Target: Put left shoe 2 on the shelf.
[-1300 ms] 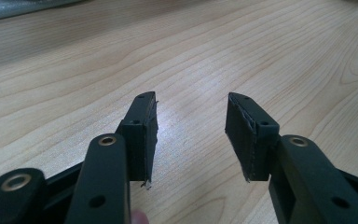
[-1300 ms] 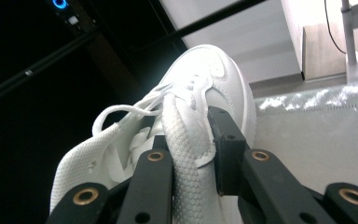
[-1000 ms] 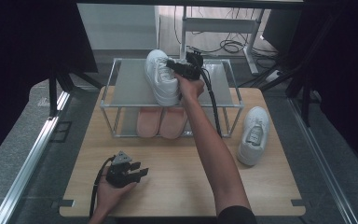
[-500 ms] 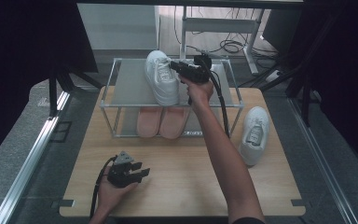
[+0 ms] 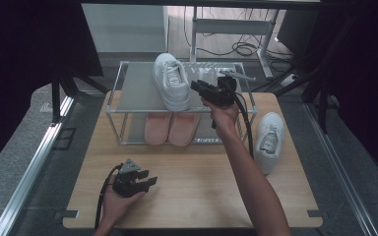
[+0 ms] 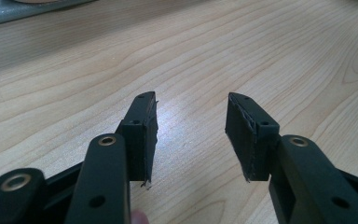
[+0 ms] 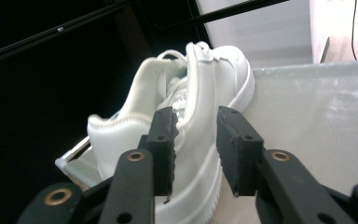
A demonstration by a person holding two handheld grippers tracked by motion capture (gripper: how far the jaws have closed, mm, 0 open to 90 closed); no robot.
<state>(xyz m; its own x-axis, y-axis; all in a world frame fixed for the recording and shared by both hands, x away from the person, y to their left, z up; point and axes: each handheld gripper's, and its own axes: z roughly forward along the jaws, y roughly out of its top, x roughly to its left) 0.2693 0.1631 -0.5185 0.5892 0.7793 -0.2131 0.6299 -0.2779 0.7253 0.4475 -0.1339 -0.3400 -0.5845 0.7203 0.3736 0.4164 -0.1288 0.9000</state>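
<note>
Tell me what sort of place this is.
Probably a lab or workshop recording setup: a wooden table with a small metal shoe rack, dark curtains at the sides, and loose cables on the floor behind.

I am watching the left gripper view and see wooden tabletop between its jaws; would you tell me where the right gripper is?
Observer: The right gripper is over the top shelf of the rack, beside a white shoe lying there.
Operator: Is it holding that shoe?
Observer: No; its jaws have just been closing, with nothing between them.
Operator: Is anything else nearby?
Observer: A second white shoe lies on the table, right of the rack.
</note>
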